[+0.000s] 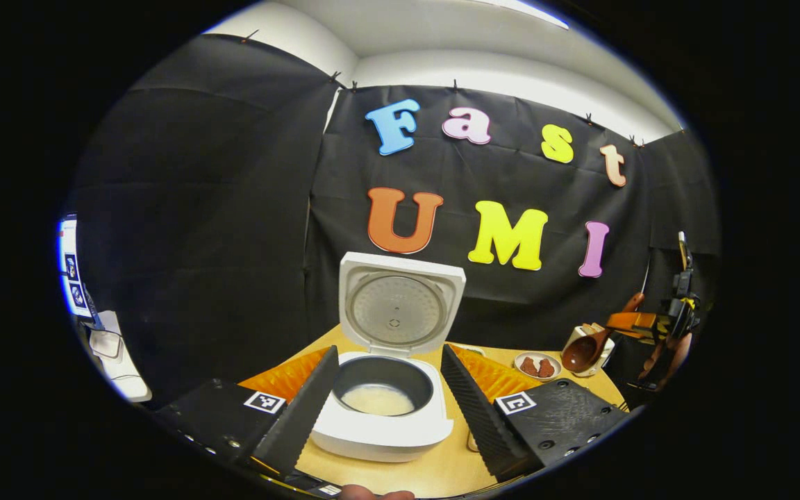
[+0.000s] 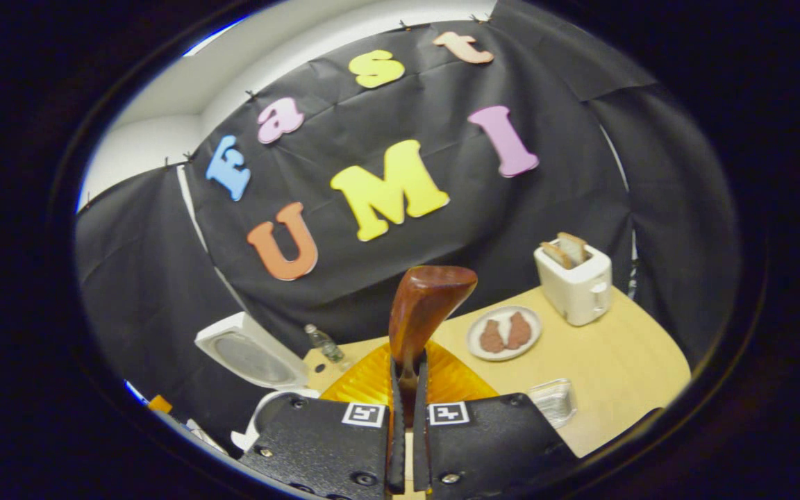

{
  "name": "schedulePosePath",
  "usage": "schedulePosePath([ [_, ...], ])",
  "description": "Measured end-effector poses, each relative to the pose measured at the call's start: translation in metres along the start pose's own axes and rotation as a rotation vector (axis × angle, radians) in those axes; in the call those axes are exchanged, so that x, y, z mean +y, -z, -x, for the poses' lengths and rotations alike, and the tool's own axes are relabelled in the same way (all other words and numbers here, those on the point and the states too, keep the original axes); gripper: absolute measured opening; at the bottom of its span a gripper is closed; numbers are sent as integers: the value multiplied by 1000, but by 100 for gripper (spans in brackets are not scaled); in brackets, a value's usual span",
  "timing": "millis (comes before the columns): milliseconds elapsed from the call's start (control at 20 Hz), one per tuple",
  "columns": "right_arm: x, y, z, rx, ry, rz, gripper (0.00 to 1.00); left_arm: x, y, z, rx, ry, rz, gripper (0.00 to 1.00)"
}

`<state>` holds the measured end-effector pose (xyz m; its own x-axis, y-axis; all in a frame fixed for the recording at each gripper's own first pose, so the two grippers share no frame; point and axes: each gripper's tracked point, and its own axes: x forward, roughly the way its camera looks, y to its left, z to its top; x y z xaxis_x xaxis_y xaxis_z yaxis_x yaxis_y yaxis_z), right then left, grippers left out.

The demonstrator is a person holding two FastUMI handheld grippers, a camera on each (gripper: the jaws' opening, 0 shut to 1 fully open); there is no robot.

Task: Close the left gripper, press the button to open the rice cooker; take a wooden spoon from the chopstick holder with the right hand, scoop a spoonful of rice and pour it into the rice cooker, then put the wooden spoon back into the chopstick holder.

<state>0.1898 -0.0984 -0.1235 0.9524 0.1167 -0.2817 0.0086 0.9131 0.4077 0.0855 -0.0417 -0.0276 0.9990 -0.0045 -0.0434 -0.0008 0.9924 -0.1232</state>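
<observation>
White rice cooker (image 1: 382, 410) sits lid-up, rice inside, between the spread fingers of the left gripper (image 1: 386, 406). Right gripper (image 2: 407, 417) pinches the brown wooden spoon (image 2: 422, 309) by its handle, to the cooker's right, near the white chopstick holder (image 1: 591, 354).

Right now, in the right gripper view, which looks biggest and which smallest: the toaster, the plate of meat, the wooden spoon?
As they look in that view:
1. wooden spoon, though it is held right at the camera by the right gripper, so nearness inflates it
2. toaster
3. plate, close behind the toaster
</observation>
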Motion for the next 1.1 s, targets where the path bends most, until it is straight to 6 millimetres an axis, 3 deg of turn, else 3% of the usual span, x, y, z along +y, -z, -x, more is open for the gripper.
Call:
schedulePosePath([
  [150,-76,9,3,39,128,-31,10,-21,0,-10,14,7,-10,95],
  [250,-108,22,-4,68,177,-52,10,-29,-5,-12,2,0,-12,94],
  [350,-128,37,-16,102,196,-64,10,-37,-7,-15,3,-12,-17,95],
  [600,-155,65,-43,149,199,-61,10,-50,-13,-15,21,-28,-36,95],
  [1100,-164,105,-73,209,186,1,11,-52,-14,-12,53,-65,-51,95],
])
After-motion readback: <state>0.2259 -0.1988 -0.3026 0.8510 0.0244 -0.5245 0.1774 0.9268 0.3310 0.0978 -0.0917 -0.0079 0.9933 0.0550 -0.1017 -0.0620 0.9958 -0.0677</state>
